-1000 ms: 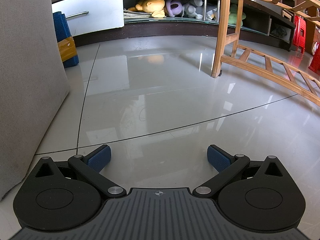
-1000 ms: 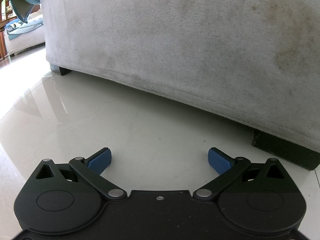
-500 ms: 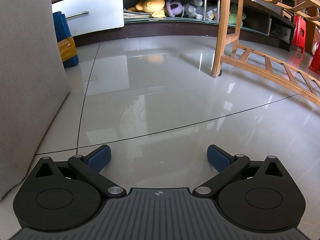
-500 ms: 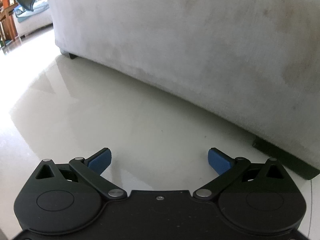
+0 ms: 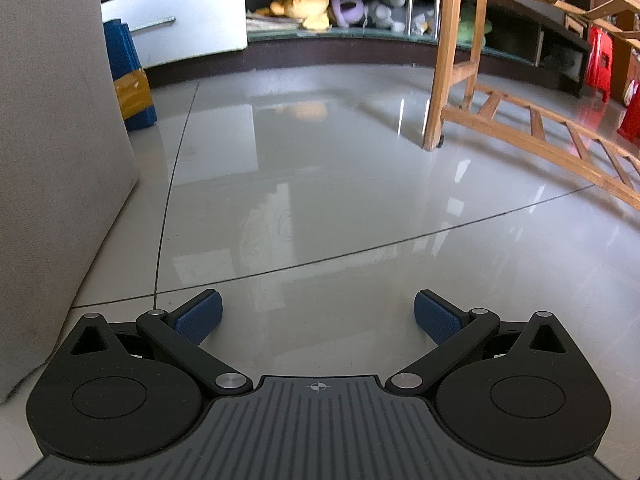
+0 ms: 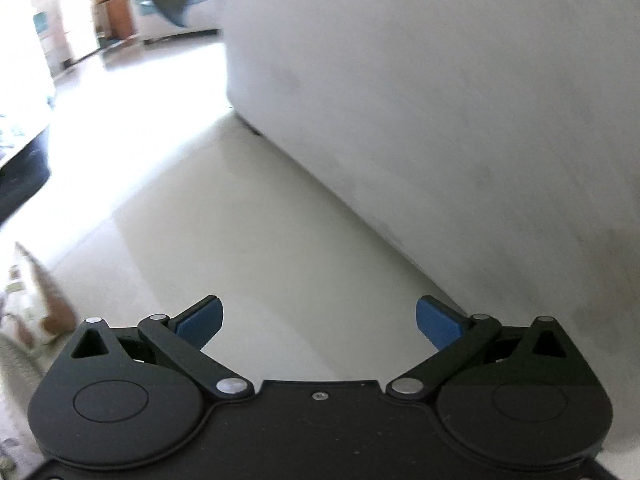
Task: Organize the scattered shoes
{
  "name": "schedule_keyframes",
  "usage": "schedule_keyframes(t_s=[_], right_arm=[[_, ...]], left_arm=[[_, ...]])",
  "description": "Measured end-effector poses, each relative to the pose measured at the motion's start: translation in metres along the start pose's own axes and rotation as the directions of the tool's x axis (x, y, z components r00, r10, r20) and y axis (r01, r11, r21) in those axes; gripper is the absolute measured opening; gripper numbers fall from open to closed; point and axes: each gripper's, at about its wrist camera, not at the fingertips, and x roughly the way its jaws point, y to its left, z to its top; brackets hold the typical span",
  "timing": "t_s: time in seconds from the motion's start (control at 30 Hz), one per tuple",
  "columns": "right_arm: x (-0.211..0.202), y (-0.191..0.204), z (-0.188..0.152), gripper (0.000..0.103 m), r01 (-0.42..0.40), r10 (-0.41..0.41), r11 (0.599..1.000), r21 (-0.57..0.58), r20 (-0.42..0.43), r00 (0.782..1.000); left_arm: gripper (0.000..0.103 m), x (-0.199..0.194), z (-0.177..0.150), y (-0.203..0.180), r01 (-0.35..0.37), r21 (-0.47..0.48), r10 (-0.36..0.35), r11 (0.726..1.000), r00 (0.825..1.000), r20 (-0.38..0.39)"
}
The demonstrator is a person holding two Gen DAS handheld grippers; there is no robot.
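No shoe shows clearly in either view. My left gripper (image 5: 318, 314) hangs low over the glossy tiled floor (image 5: 320, 184), open, with nothing between its blue pads. My right gripper (image 6: 318, 320) is open too, empty, over pale floor (image 6: 248, 240) beside the grey sofa (image 6: 460, 120). The right wrist view is blurred by motion. A blurred brown and white object (image 6: 36, 304) sits at the left edge of that view; I cannot tell what it is.
The grey sofa side (image 5: 48, 160) fills the left of the left wrist view. A blue and yellow box (image 5: 128, 80) stands behind it. A wooden frame (image 5: 500, 112) stands at the right, a low cabinet with plush toys (image 5: 320, 12) at the back, red stools (image 5: 600, 60) far right.
My right gripper has swung left along the sofa, so the sofa now sits to the right and a bright room opens at the left. The left gripper has barely moved.
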Motion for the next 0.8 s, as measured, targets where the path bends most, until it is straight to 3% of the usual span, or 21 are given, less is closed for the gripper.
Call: schedule_keyframes(t_s=[0.13, 0.33, 0.8], right_arm=[[0.001, 0.012, 0.013, 0.103, -0.078, 0.079, 0.996, -0.05, 0.002, 0.997], [0.005, 0.02, 0.03, 0.103, -0.208, 0.204, 0.977, -0.045, -0.084, 0.975], [-0.058, 0.051, 0.031, 0.103, -0.41, 0.401, 0.895, -0.176, -0.086, 0.912]], left_arm=[[0.103, 0.003, 0.007, 0.001, 0.002, 0.003, -0.002, 1.0, 0.997, -0.071], [0.103, 0.006, 0.014, 0.003, 0.028, 0.024, -0.024, 0.999, 0.987, -0.161], [0.103, 0.013, 0.029, 0.003, 0.047, 0.04, -0.032, 0.998, 0.943, -0.333]])
